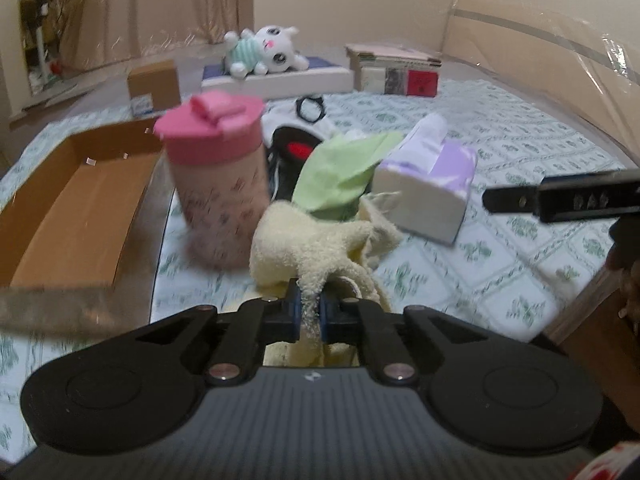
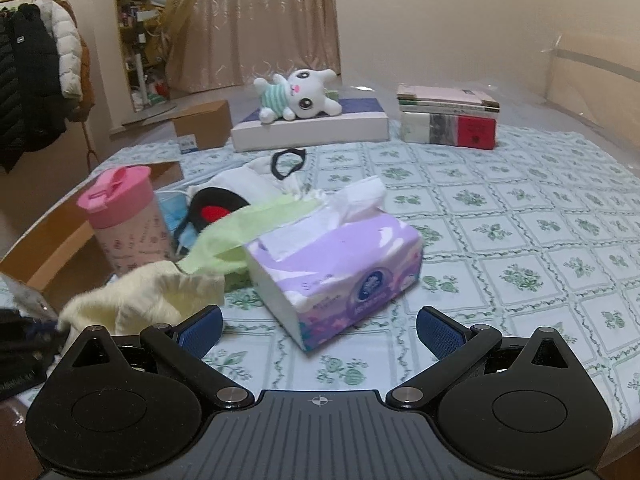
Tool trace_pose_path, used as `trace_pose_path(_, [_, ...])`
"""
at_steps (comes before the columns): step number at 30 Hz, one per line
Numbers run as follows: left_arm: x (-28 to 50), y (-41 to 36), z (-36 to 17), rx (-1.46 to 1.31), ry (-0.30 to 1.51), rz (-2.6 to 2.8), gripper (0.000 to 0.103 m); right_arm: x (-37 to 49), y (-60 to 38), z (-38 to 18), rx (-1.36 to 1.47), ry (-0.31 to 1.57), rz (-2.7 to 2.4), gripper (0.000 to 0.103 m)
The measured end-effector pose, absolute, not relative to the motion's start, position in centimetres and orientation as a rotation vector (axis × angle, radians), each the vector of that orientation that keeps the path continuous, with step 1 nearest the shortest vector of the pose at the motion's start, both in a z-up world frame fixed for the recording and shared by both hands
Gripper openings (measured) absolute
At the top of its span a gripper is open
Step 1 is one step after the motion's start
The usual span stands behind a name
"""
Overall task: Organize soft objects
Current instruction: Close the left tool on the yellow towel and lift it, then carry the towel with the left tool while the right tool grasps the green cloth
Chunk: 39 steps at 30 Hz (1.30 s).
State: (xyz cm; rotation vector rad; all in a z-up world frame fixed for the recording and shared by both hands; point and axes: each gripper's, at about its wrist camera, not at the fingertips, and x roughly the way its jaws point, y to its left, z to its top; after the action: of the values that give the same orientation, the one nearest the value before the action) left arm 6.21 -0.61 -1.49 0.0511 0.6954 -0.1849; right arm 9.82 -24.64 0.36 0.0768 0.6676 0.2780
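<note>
My left gripper [image 1: 309, 312] is shut on a cream terry towel [image 1: 308, 240], lifting a fold of it off the bed. The towel also shows in the right wrist view [image 2: 136, 296] at the lower left. A green cloth [image 1: 340, 172] lies behind it, partly under a purple tissue pack [image 1: 428, 192]. My right gripper [image 2: 318, 332] is open and empty, just in front of the tissue pack [image 2: 340, 264]. One of its fingers [image 1: 560, 196] shows at the right of the left wrist view. A white plush cat [image 2: 300, 96] lies on a flat box at the back.
A pink-lidded cup [image 1: 220, 176] stands left of the towel. An open cardboard box [image 1: 72, 208] lies at the far left. A black and red item, a white cloth and a blue mask [image 2: 176, 216] sit behind the cup. Books [image 2: 448, 116] and a small carton [image 2: 204, 124] are at the back.
</note>
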Motion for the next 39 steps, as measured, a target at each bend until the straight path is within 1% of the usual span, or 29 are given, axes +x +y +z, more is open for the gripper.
trace_pose_path(2, [6.5, -0.6, -2.2, 0.064, 0.711, -0.172, 0.016, 9.7, -24.2, 0.4, 0.074, 0.669, 0.293, 0.103])
trace_pose_path(3, [6.6, -0.7, -2.4, 0.073, 0.713, -0.166, 0.028, 9.6, -24.0, 0.4, 0.071, 0.668, 0.300, 0.103])
trace_pose_path(4, [6.7, -0.8, -2.7, 0.084, 0.718, -0.161, 0.035, 9.5, -23.9, 0.4, 0.067, 0.667, 0.305, 0.103])
trace_pose_path(6, [7.1, -1.0, -3.1, 0.104, 0.712, -0.165, 0.056, 9.3, -23.8, 0.3, 0.059, 0.669, 0.306, 0.103])
trace_pose_path(7, [7.5, -1.2, -3.2, 0.119, 0.710, -0.167, 0.061, 9.3, -23.8, 0.1, 0.058, 0.672, 0.305, 0.103])
trace_pose_path(8, [7.8, -1.4, -3.5, 0.132, 0.708, -0.168, 0.068, 9.4, -23.8, 0.0, 0.059, 0.678, 0.303, 0.103])
trace_pose_path(10, [8.7, -1.8, -3.8, 0.154, 0.710, -0.183, 0.071, 9.5, -23.9, -0.4, 0.065, 0.688, 0.299, 0.103])
trace_pose_path(12, [9.7, -2.1, -4.3, 0.170, 0.724, -0.203, 0.076, 9.7, -23.9, -0.6, 0.064, 0.694, 0.299, 0.103])
trace_pose_path(16, [11.5, -3.1, -5.5, 0.194, 0.763, -0.248, 0.076, 10.1, -23.8, -1.0, 0.061, 0.704, 0.304, 0.103])
trace_pose_path(17, [11.8, -3.3, -5.8, 0.195, 0.776, -0.253, 0.073, 10.2, -23.7, -1.1, 0.060, 0.707, 0.305, 0.103])
trace_pose_path(18, [12.0, -3.4, -5.9, 0.196, 0.784, -0.259, 0.062, 10.3, -23.7, -1.1, 0.059, 0.709, 0.306, 0.103])
trace_pose_path(19, [12.1, -3.4, -6.0, 0.191, 0.788, -0.271, 0.054, 10.3, -23.6, -1.1, 0.058, 0.710, 0.308, 0.103])
trace_pose_path(20, [12.0, -3.3, -5.9, 0.178, 0.793, -0.287, 0.040, 10.4, -23.5, -1.1, 0.056, 0.708, 0.310, 0.103])
trace_pose_path(21, [11.9, -3.3, -5.8, 0.168, 0.797, -0.297, 0.029, 10.4, -23.5, -1.0, 0.055, 0.705, 0.312, 0.103])
trace_pose_path(23, [11.3, -3.2, -5.4, 0.179, 0.791, -0.302, 0.018, 10.5, -23.2, -0.8, 0.047, 0.700, 0.326, 0.103])
trace_pose_path(24, [10.9, -3.1, -5.1, 0.184, 0.786, -0.296, 0.015, 10.5, -23.0, -0.6, 0.041, 0.695, 0.338, 0.103])
trace_pose_path(32, [7.1, 1.0, -1.1, 0.123, 0.716, -0.210, 0.013, 12.0, -18.6, 1.2, -0.158, 0.625, 0.492, 0.102])
trace_pose_path(36, [5.9, 4.0, 0.5, 0.065, 0.685, -0.137, 0.012, 14.1, -15.9, 0.9, -0.285, 0.603, 0.530, 0.102])
trace_pose_path(39, [5.6, 5.9, 1.5, 0.027, 0.665, -0.110, 0.012, 15.7, -13.6, -0.1, -0.435, 0.605, 0.564, 0.102])
